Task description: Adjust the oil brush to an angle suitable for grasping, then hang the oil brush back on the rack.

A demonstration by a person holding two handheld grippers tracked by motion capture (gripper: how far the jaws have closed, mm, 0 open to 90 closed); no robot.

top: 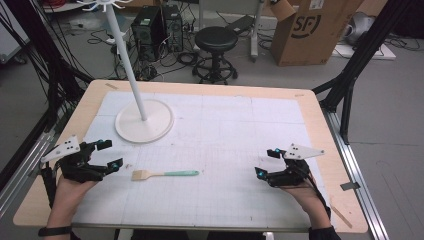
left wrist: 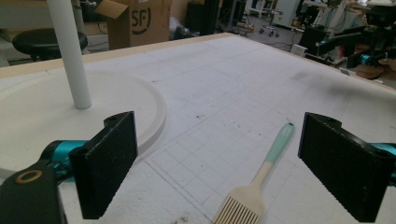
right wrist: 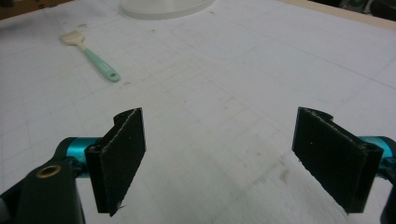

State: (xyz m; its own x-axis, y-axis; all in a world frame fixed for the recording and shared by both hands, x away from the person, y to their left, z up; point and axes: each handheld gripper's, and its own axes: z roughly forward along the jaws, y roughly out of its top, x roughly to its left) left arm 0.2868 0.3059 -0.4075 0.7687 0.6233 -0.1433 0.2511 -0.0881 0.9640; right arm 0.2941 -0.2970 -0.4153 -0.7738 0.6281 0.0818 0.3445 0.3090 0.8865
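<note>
Mint-green handled pastry brush is laid flat on the white gridded mat, low centre-left of the tabletop. Long axis runs across the tabletop: bristle head toward the left tongs, handle tip toward the right tongs. Left tongs are the nearer, just beside the bristle end; in the left gripper view the brush is seen between and ahead of the released jaws, untouched. Right tongs are also released, nothing gripped, well apart from the handle tip; the brush is seen far off up-left in the right gripper view. White stand base sits behind the brush, near the left tongs, so sweep room there is tighter. Open mat is available on the right side.
</note>
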